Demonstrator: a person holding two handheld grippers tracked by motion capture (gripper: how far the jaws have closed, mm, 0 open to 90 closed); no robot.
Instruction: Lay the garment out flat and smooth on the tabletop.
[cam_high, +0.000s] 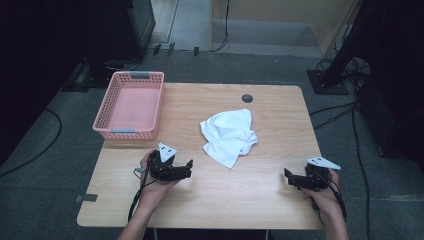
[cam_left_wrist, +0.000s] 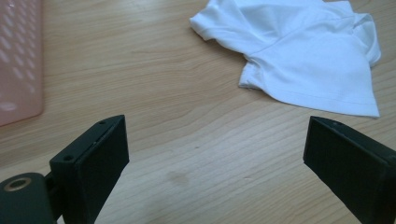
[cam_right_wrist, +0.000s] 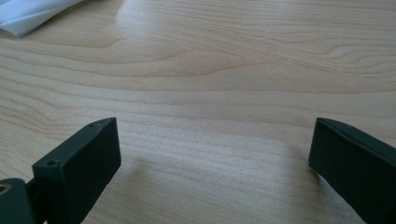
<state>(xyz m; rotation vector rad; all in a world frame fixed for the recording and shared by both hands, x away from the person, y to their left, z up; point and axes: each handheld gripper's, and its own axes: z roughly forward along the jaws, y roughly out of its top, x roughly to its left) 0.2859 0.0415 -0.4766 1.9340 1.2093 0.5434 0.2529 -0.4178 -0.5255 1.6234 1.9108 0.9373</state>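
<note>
A crumpled white T-shirt (cam_high: 229, 134) lies near the middle of the wooden table (cam_high: 215, 200); in the left gripper view the T-shirt (cam_left_wrist: 299, 51) spreads across the upper right. My left gripper (cam_high: 189, 166) rests on the table at front left, short of the shirt, open with nothing between its jaws (cam_left_wrist: 215, 168). My right gripper (cam_high: 289, 177) sits at front right, also open and empty (cam_right_wrist: 215, 168). A white corner of the shirt (cam_right_wrist: 28, 16) peeks in at the top left of the right gripper view.
A pink plastic basket (cam_high: 111, 125) stands at the table's back left corner, its wall (cam_left_wrist: 18, 60) at the left of the left gripper view. A dark round grommet (cam_high: 247, 98) sits near the far edge. Cables and stands surround the table on the floor.
</note>
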